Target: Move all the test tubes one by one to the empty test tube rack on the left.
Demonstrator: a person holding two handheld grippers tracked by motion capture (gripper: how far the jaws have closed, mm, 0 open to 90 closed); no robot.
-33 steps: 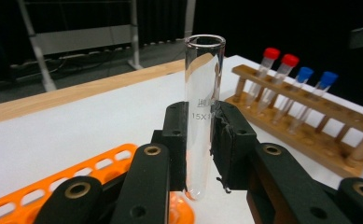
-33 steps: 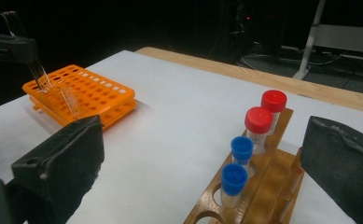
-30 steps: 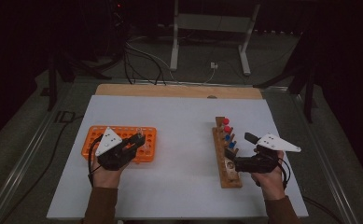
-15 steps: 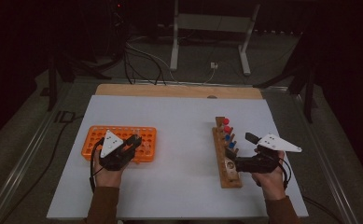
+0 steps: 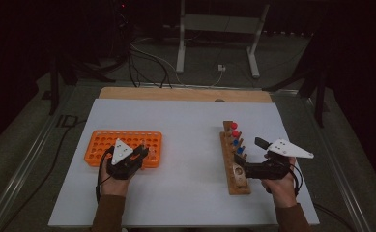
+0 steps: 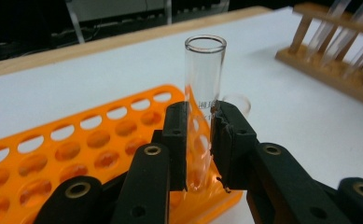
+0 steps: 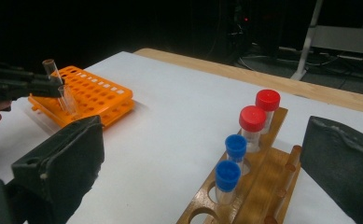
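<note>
Left gripper [image 5: 142,153] lowering a clear glass test tube [image 6: 202,98] into the orange plastic tube rack [image 5: 103,145]

High view: left gripper sits over the rack's near right corner, right gripper [image 5: 241,170] at the near end of the wooden rack [image 5: 234,164] of capped tubes, both on the white table [image 5: 185,130]; left gripper view: jaws clamped on the open-topped tube, upright, its foot down among the holes, a second bare tube just behind; thin glass, light, slick and brittle, best held mid-barrel with gentle pressure; faint print on the wall, unreadable; right gripper view: jaws wide apart with nothing between them, red-capped tubes [image 7: 261,112] and blue-capped tubes [image 7: 231,161] standing ahead.
</note>
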